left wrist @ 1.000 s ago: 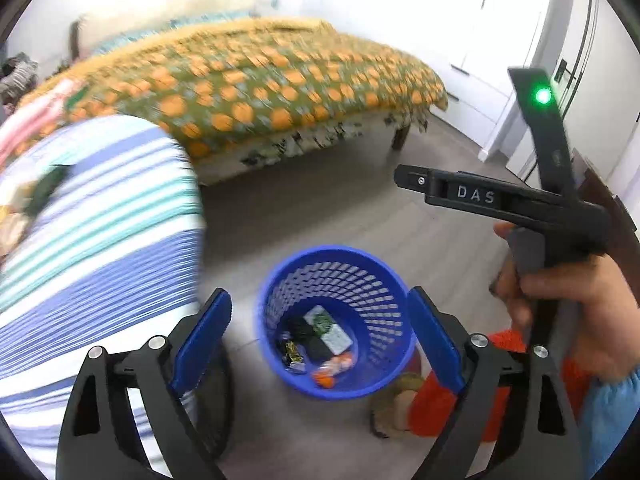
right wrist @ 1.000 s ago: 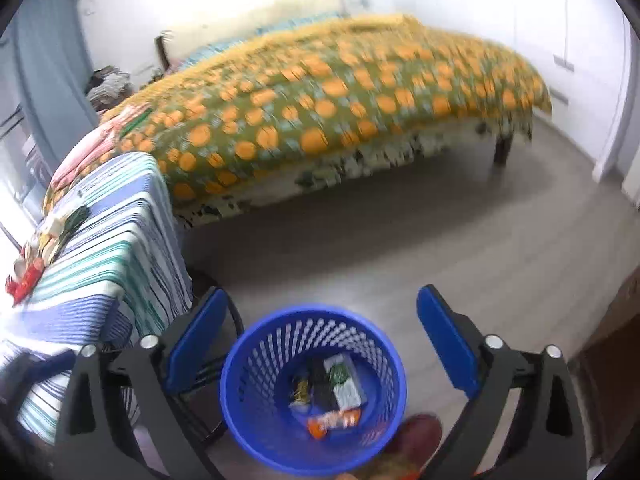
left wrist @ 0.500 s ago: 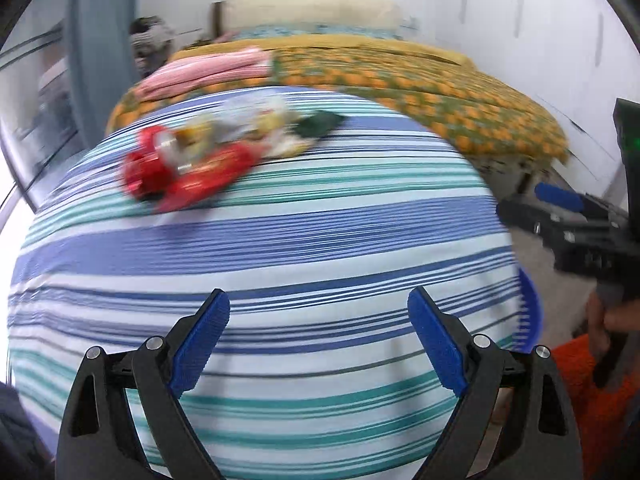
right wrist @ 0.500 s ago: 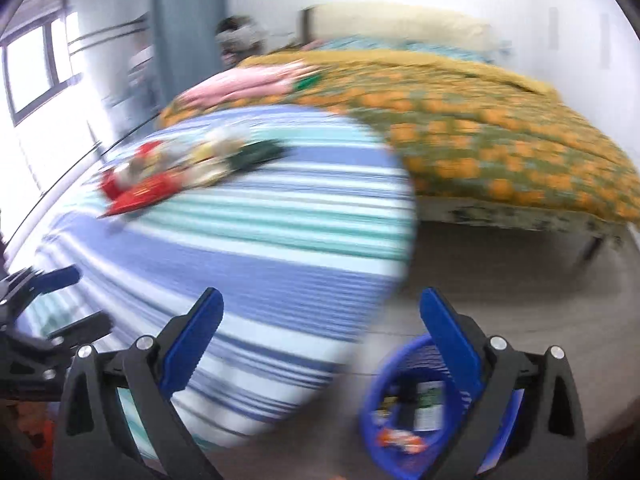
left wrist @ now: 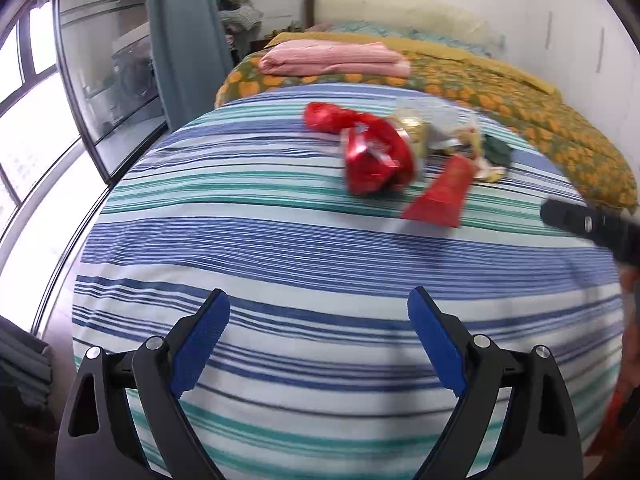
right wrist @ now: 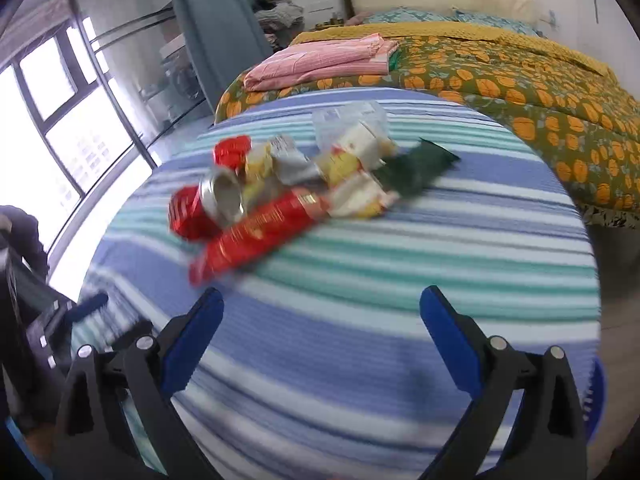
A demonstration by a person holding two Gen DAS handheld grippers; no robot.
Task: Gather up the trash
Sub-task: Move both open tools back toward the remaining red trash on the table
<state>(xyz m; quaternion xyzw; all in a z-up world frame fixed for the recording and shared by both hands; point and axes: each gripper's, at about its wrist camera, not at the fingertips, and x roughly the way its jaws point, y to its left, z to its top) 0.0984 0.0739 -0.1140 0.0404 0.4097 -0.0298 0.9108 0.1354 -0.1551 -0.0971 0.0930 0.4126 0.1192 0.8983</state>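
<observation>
A pile of trash lies on the striped tablecloth [left wrist: 280,248]: a crushed red can [left wrist: 376,156], a long red packet [left wrist: 440,194], a green wrapper [left wrist: 498,151] and pale wrappers. In the right wrist view the red can [right wrist: 200,210], red packet [right wrist: 256,234], green wrapper [right wrist: 414,166] and clear plastic cup [right wrist: 348,118] show closer. My left gripper [left wrist: 318,340] is open and empty above the near side of the table. My right gripper [right wrist: 320,340] is open and empty, just short of the red packet.
The blue bin's rim [right wrist: 596,392] shows at the table's lower right. A bed with an orange-patterned cover [right wrist: 520,80] and a folded pink sheet [right wrist: 320,60] stands behind the table. Windows [left wrist: 36,120] and a curtain [left wrist: 184,40] are at the left.
Both grippers have swung up and left from the blue bin on the floor to the striped table. The trash pile now lies ahead of them, nearer than half a second ago.
</observation>
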